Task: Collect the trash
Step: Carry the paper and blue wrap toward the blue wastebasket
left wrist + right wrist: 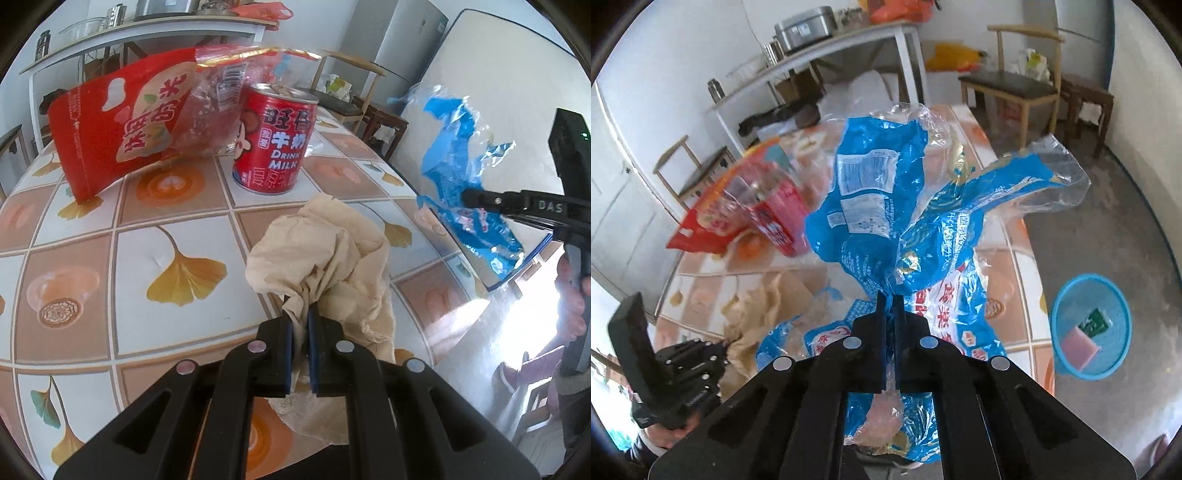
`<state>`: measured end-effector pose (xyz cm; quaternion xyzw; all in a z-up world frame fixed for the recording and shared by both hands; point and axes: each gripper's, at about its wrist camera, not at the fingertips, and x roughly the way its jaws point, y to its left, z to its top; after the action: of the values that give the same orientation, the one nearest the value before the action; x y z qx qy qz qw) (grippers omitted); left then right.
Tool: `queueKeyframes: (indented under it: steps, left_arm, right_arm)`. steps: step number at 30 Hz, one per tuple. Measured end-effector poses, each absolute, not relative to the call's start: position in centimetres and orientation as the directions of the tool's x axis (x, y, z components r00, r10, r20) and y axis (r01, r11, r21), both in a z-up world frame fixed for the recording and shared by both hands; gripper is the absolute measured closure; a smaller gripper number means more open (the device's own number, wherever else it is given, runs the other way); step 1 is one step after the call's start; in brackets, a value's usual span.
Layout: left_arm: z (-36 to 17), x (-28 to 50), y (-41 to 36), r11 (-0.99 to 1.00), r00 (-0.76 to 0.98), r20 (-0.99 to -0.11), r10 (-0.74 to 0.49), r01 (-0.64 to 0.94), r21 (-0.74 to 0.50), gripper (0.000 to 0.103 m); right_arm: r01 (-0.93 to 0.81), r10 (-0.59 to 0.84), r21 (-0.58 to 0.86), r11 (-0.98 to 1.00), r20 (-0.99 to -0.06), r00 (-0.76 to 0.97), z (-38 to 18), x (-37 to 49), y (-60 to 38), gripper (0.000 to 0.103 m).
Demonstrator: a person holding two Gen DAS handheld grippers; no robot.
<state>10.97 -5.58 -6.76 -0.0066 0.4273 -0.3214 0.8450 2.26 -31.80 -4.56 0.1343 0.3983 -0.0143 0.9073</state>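
On the tiled table [110, 258] a red milk can [275, 138] stands upright, with a red snack bag [122, 133] leaning just behind it on one side. Nearer than the can, the left gripper [300, 314] is clenched on a crumpled beige tissue [325, 258]. Beside the can, the right gripper [890, 299] pinches a blue plastic wrapper [871, 192], lifted clear of the table. A blue basket [1067, 306] sits on the floor beyond the table edge.

The blue wrapper [882, 192] is thin, shiny, crinkly plastic. The beige tissue [332, 254] is soft, wrinkled paper. The red can [275, 138] is smooth, glossy metal. The surface [140, 254] has a shiny, smooth plastic cover.
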Motion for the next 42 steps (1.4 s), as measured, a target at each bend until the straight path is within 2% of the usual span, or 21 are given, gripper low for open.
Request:
queueKeyframes:
  steps: [16, 29, 42]
  left_arm:
    - [-1.8, 10.2, -3.4, 0.804, 0.524, -0.634, -0.569, 0.519, -0.292, 0.097]
    - [2.6, 9.2, -3.9, 0.781, 0.569, -0.558, -0.604, 0.561, -0.273, 0.097]
    - [5.1, 9.1, -5.9, 0.767, 0.582, -0.53, -0.616, 0.597, -0.235, 0.097]
  right_arm:
    - [0.064, 0.101, 0.227, 0.972, -0.647, 0.756, -0.5, 1.9, -29.8, 0.101]
    - [0.073, 0.091, 0.235, 0.969, -0.616, 0.782, 0.2, 0.1, -30.5, 0.101]
    - [0.105, 0.069, 0.261, 0.96, -0.58, 0.811, 0.8, -1.6, -31.9, 0.101]
